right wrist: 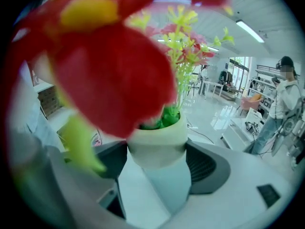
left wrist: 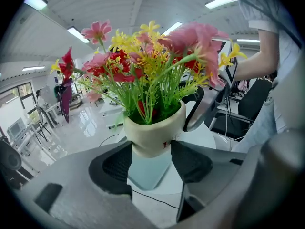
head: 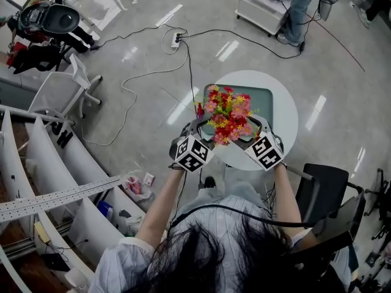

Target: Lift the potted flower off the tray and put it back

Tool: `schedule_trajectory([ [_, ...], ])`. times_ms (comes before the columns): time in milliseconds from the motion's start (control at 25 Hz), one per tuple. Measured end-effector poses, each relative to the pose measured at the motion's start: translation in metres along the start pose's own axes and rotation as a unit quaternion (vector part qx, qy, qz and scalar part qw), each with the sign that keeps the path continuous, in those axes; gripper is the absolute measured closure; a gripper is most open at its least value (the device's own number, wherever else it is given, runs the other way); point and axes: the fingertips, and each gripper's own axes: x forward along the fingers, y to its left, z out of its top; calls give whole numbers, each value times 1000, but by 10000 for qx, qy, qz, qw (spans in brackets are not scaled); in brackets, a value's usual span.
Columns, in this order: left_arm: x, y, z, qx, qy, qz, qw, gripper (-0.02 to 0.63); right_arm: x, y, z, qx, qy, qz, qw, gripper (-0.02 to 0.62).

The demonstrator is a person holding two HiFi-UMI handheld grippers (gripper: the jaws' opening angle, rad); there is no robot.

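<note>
Above the green tray [head: 261, 97] on the round white worktop [head: 286, 119], the potted flower [head: 228, 113] hangs in the air, gripped from two sides. The left gripper [head: 199, 129] has its jaws closed partway onto the cream pot [left wrist: 153, 133], one pad pressed to each flank. The right gripper [head: 255, 129] clamps the same pot from the opposite side in the same way. The pot's base is clear of the tray beneath it. Pink, red and yellow blooms spread above both grippers.
</note>
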Motion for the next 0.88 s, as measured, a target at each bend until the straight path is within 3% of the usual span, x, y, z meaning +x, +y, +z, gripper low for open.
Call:
schedule_trajectory([
  [880,-13,-59,0,384,-61,-487,9981,362,-43,43,-32,610,68,-440,9971,225],
])
